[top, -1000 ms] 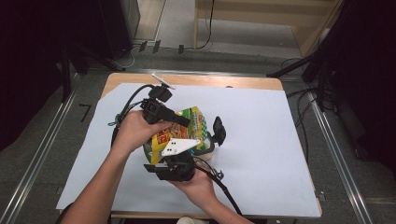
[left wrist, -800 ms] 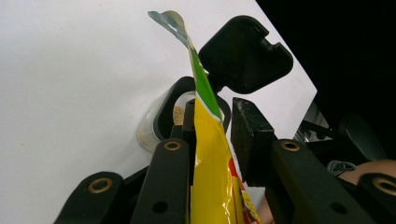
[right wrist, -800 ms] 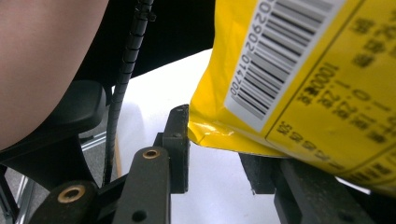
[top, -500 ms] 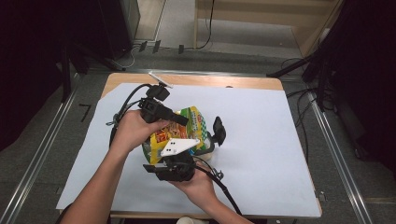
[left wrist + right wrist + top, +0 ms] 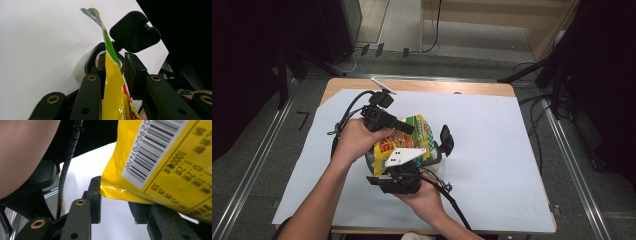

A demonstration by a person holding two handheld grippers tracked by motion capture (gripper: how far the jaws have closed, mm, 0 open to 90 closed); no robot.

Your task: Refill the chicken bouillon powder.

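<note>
The yellow snack bag (image 5: 404,142) is held up off the white sheet (image 5: 492,150), nearer the table's left edge than its right. The left gripper (image 5: 113,72) pinches the bag's green-edged seam between its jaws; in the left gripper view the foil stands upright there. The right gripper (image 5: 115,200) has its jaws spread around the bag's barcoded corner; whether they press it I cannot tell. To open it cleanly, I judge, both grips should sit close to the seam and pull apart evenly.
</note>
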